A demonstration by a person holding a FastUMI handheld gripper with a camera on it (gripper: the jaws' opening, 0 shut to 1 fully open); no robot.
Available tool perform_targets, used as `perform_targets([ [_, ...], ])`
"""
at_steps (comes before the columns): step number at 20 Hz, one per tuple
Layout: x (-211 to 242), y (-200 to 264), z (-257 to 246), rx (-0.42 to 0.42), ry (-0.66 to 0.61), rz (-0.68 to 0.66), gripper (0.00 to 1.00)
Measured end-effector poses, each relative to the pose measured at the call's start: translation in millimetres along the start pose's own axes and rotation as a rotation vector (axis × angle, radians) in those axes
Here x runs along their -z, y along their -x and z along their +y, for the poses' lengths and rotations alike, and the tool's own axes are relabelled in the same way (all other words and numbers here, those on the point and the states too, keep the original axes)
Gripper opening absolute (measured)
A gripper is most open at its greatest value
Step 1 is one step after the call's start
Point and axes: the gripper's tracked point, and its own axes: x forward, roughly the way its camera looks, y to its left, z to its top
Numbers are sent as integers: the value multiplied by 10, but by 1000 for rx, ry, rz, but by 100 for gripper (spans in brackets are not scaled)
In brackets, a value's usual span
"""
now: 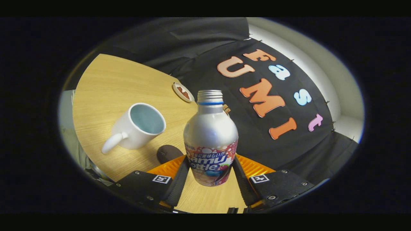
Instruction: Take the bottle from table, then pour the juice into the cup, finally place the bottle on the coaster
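- Gripper (pixel 210 173): both fingers clamp the bottle (pixel 210 141) at lower centre; cap off.
- Cup (pixel 138 126), left of bottle, well apart, on table (pixel 106 83).
- Coaster (pixel 183 92), upper centre, near the table's far edge; bare wood surrounds it.

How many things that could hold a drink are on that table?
2. The bottle stands between the fingers of the hand-held gripper, which close on its sides. The white cup stands beside it, apart, its handle toward the camera.
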Motion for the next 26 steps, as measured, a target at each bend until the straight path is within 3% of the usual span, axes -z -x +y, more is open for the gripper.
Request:
perform_targets([
  [9,-48,-104,-10,17,304,-2,75],
  [26,-57,-152,-76,33,605,0,75],
])
